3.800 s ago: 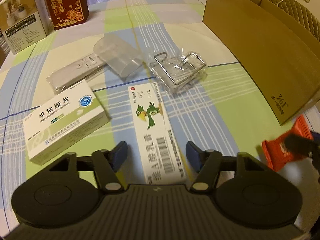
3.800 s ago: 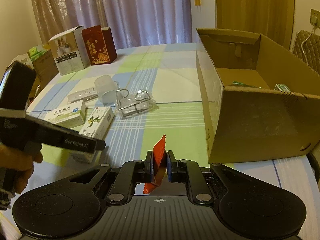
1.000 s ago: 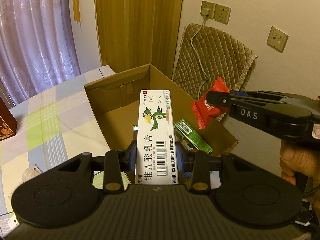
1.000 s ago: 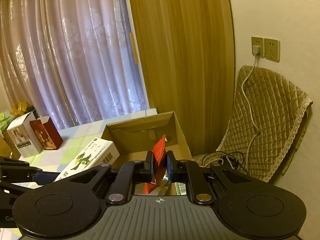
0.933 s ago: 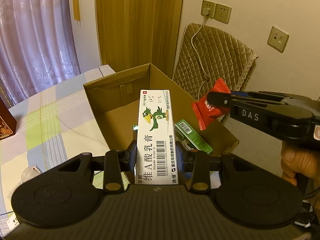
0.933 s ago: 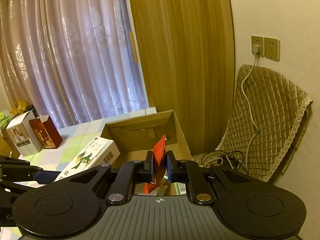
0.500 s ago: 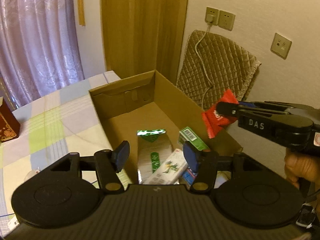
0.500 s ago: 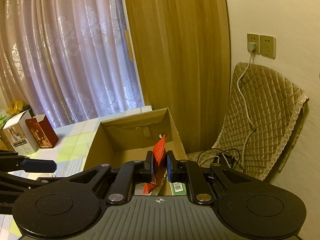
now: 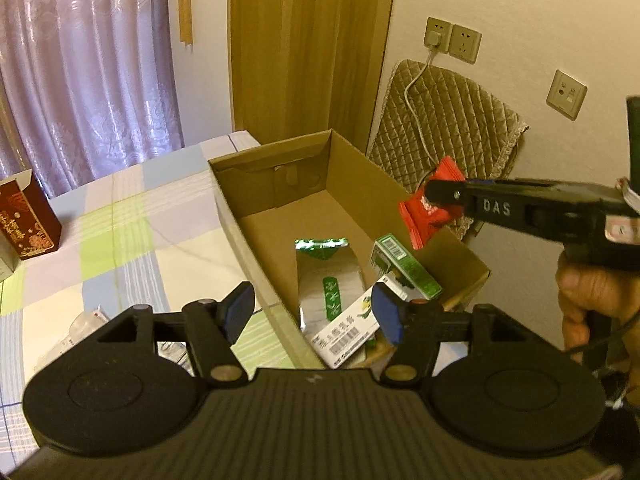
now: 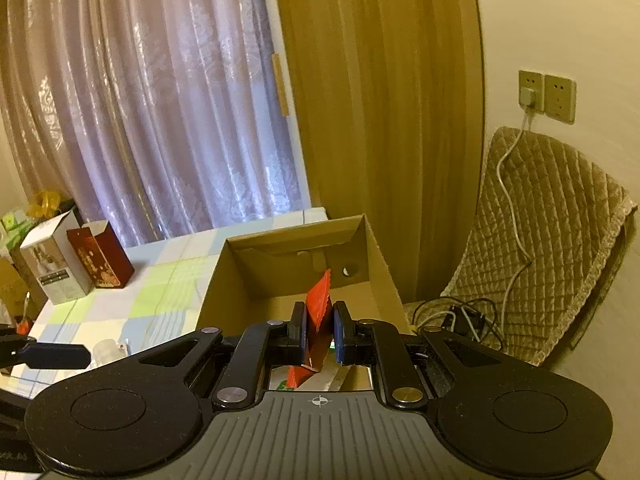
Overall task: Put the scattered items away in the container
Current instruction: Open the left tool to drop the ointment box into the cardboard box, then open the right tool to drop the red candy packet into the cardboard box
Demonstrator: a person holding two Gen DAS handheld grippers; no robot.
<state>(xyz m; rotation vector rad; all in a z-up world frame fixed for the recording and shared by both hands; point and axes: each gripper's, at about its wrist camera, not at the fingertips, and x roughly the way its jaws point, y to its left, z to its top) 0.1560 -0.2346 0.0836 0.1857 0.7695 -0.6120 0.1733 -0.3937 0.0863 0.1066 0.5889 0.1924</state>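
Two grippers hang over the cardboard box (image 9: 352,184): the left gripper (image 9: 312,312) with jaws spread and empty, the right gripper (image 10: 320,330) pinching the red packet (image 10: 319,312), apparently poised to drop it inside.

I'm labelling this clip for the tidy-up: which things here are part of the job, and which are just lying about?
Part of the job:
- cardboard box
- red packet, in the right gripper
- white carton, green box, foil pouch, all in the box

Lying about:
- dark red gift box
- quilted cushion
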